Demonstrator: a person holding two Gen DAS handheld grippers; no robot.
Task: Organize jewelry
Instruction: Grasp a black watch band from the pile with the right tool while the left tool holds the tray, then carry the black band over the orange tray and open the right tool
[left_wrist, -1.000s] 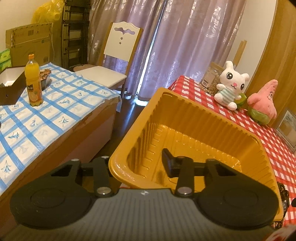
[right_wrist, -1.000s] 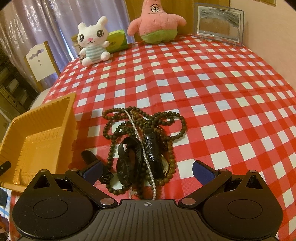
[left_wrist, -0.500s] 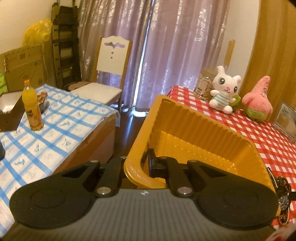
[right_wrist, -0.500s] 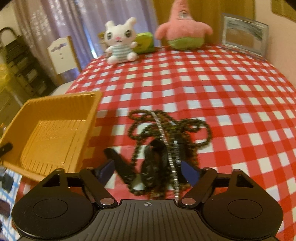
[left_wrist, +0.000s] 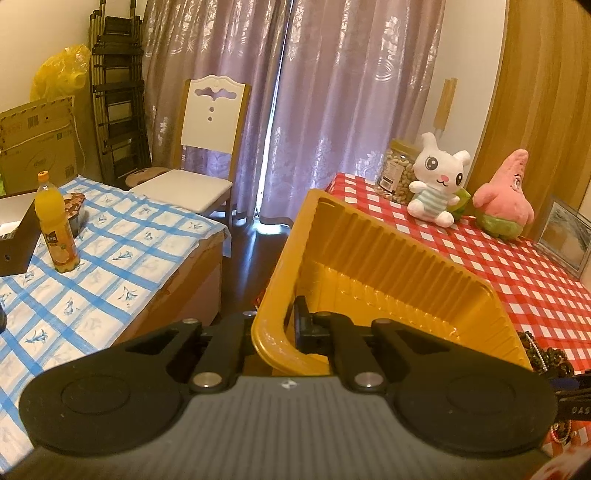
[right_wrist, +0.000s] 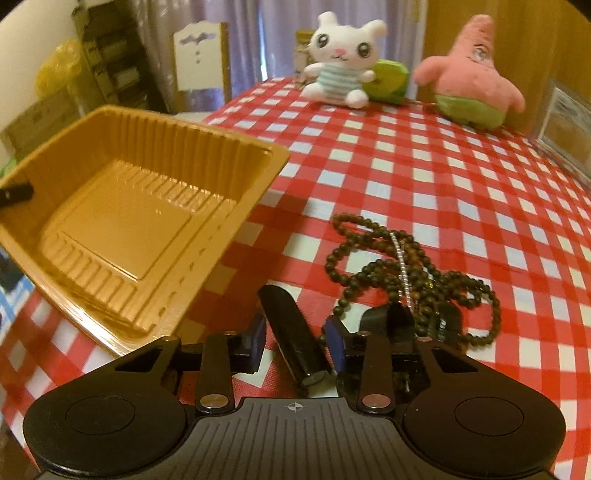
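**Tray pinched on the left, black strap between my right fingers**

My left gripper (left_wrist: 275, 328) is clamped on the near rim of the yellow tray (left_wrist: 388, 266), one finger outside the wall and one inside; a second ago those fingers stood wider with the rim loose between them. The tray now tilts up, hanging past the table's left edge. My right gripper (right_wrist: 295, 341) has narrowed a great deal since a second ago, when its blue pads were spread wide on either side of the jewelry pile. The pads now sit just beside a black strap (right_wrist: 293, 332) that lies between them; I cannot tell whether they press on it. Just beyond, near the table's front edge, lie the dark bead necklace (right_wrist: 373, 266) and a thin pearl strand (right_wrist: 400, 266) tangled together on the red checked tablecloth (right_wrist: 424, 166). At the table's far edge sit the white bunny plush (right_wrist: 341, 59) and the pink star plush (right_wrist: 469, 81).
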